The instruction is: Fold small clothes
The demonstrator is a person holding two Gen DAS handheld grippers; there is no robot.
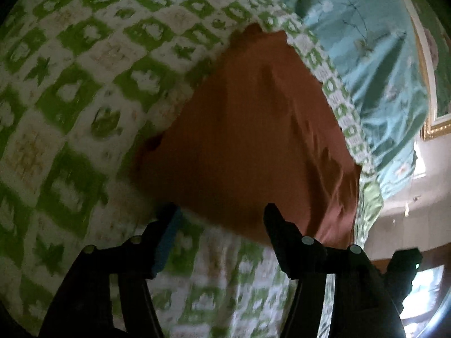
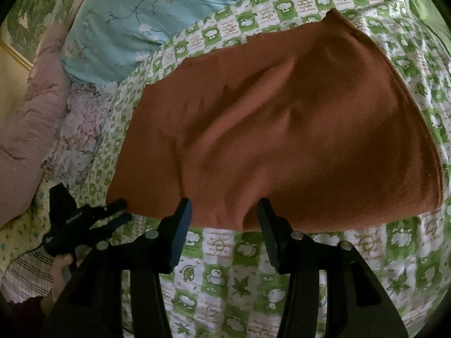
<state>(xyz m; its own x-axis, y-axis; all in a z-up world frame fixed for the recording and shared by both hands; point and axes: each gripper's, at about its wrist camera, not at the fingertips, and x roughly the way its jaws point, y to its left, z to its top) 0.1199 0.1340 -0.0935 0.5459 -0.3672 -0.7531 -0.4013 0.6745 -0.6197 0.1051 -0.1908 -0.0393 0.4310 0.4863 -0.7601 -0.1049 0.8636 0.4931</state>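
Observation:
A rust-orange cloth lies spread on the green-and-white checked bedspread; it also fills the middle of the left wrist view. My right gripper is open, its jaws wide apart just at the cloth's near edge, holding nothing. My left gripper is open too, at the cloth's near edge, empty. The left gripper also shows in the right wrist view at the cloth's near-left corner, held by a hand in a plaid sleeve; its jaws stand slightly apart there.
A light-blue floral pillow or quilt lies beyond the cloth. A pink quilt and a floral sheet lie at the left. A gold-framed picture hangs on the wall at the bed's far side.

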